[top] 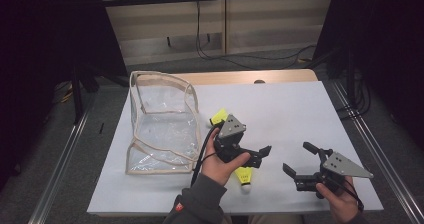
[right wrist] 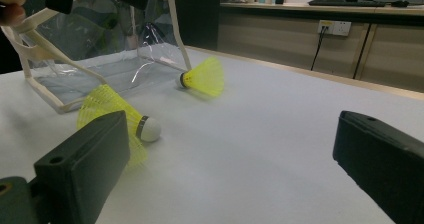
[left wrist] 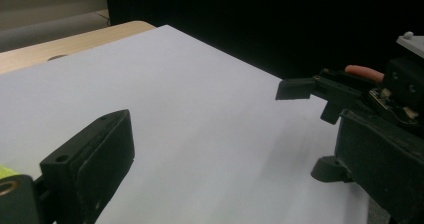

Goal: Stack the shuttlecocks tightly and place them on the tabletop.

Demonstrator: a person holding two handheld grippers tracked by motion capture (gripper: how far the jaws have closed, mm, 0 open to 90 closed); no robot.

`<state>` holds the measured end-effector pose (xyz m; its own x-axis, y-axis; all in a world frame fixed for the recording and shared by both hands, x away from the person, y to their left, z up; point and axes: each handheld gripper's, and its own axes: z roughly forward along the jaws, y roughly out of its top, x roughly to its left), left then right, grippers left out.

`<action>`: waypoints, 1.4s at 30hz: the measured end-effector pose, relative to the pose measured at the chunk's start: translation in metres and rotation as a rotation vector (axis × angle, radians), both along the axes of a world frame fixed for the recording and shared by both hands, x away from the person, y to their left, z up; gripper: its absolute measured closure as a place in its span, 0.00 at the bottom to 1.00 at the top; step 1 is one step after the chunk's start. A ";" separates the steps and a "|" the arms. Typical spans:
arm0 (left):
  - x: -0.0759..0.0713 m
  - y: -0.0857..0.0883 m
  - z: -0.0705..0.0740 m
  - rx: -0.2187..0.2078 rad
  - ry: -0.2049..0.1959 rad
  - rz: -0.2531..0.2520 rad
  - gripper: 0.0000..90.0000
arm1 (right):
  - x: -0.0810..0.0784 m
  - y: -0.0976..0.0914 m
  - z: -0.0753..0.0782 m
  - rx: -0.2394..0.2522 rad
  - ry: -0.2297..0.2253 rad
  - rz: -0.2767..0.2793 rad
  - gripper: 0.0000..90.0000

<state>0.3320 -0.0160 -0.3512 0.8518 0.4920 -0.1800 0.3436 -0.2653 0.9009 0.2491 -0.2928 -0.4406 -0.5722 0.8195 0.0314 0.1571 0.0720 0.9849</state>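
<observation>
Your left gripper (top: pixel 264 153) and right gripper (top: pixel 299 159): jaws apart, empty. Near shuttlecock (right wrist: pixel 125 121) lies beside your left hand (top: pixel 223 164); the other shuttlecock (right wrist: pixel 204 78) by the clear bag (top: pixel 161 121).

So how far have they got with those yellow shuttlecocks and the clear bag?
Nothing looks done yet: the bag holds nothing I can see, and both shuttlecocks lie on the table beside it, one near the bag, one closer in. Neither is in hand: the left tool and right tool are open and hold nothing. Picking up and bagging both probably remains.
</observation>
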 end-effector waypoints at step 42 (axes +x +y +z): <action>0.078 -0.017 -0.016 0.084 0.051 0.172 0.03 | 0.002 -0.001 -0.001 0.003 -0.002 0.005 0.01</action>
<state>0.4102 -0.0332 -0.3667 0.7448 0.6447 -0.1725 0.4346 -0.2724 0.8585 0.2507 -0.2938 -0.4414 -0.5760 0.8168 0.0326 0.1546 0.0697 0.9855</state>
